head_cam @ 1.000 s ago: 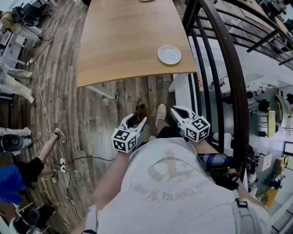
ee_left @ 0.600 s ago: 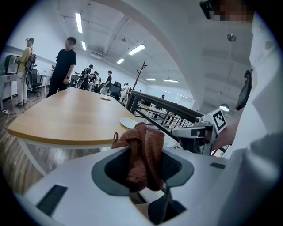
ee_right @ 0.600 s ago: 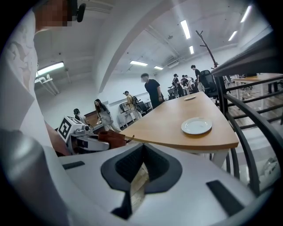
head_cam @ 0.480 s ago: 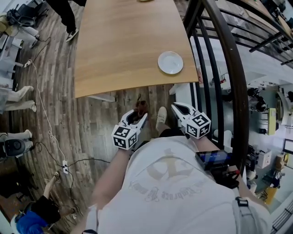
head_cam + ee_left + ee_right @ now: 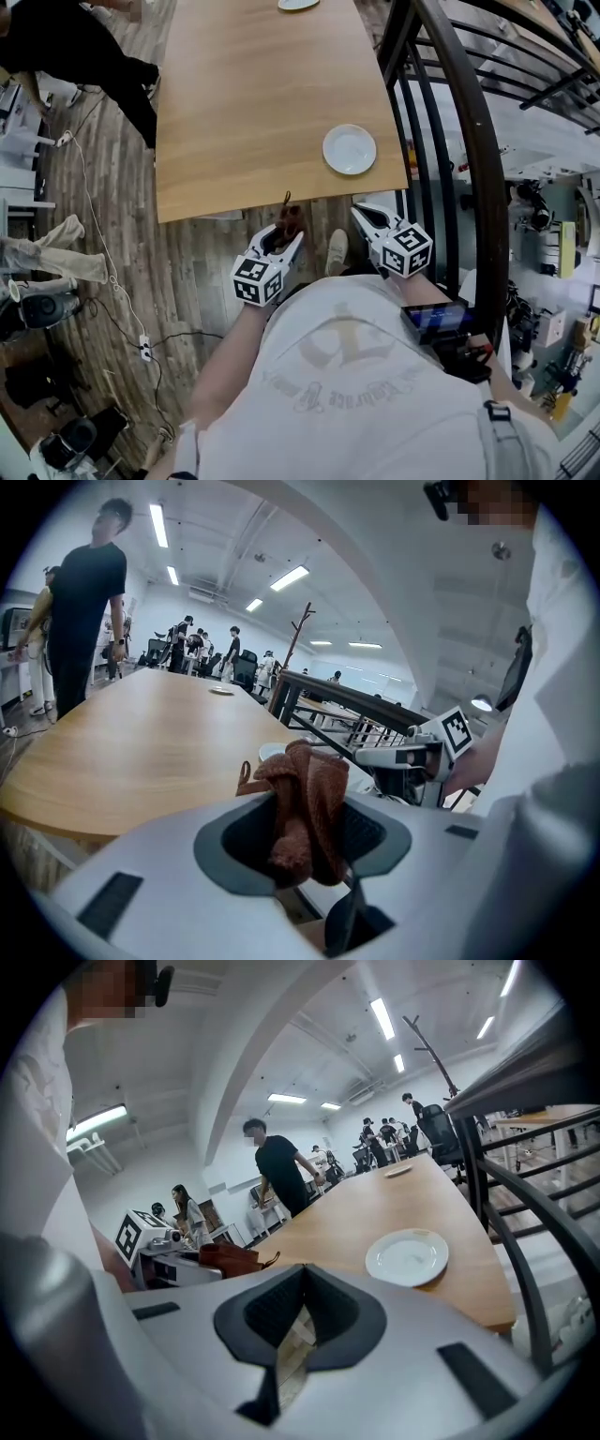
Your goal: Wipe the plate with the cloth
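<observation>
While the left gripper (image 5: 286, 240) pinches the nubby brown cloth (image 5: 305, 794), the right gripper (image 5: 362, 215), closed, faces the round plate (image 5: 407, 1256).

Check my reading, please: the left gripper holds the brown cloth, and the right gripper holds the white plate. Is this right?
Not quite. The right gripper holds nothing; the white plate lies on the table, as the right gripper view shows. The left gripper does hold the brown cloth.
</observation>
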